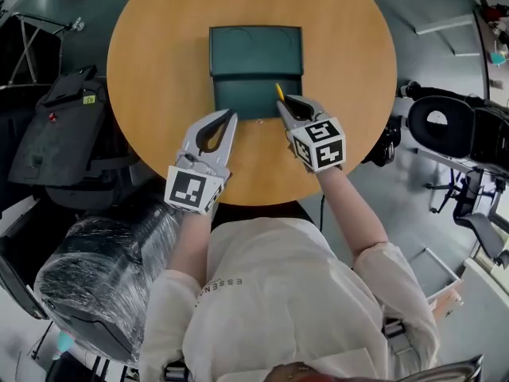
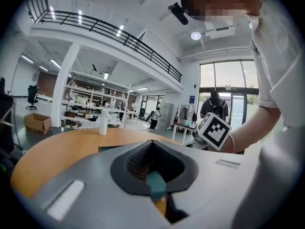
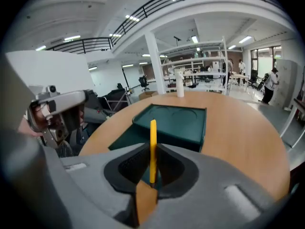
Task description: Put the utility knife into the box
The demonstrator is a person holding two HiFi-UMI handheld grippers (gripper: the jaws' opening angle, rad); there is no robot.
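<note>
Head view: person's white top [image 1: 270,293] fills the lower frame, and both forearms reach forward over the near edge of the round wooden table [image 1: 151,62].

Left gripper [image 1: 232,115]: low over the table, tips at the near-left corner of the dark green box [image 1: 256,50]. Its own view shows the two jaws meeting at the tips, with only the oval hollow behind them left free. Nothing is held. The teal seen through that hollow is the box beyond. Marker cube [image 1: 193,189] sits at the wrist end.

Right gripper [image 1: 284,103]: jaws clamped on the yellow utility knife [image 3: 153,147]. The knife stands on edge between the pads. Its slim body sticks out past the jaw tips toward the box.

Knife position: in the head view its free end overlaps the near-right part of the box, just inside the near edge. Whether it touches the box surface cannot be told.

Box: lies open at the table's centre. The far half shows two shallow round recesses, and the near half sits lower and flat.

Surroundings: black chair wrapped in plastic film [image 1: 95,269] at lower left, black bag [image 1: 67,122] to the left of the table, black office chair [image 1: 445,126] to the right.
</note>
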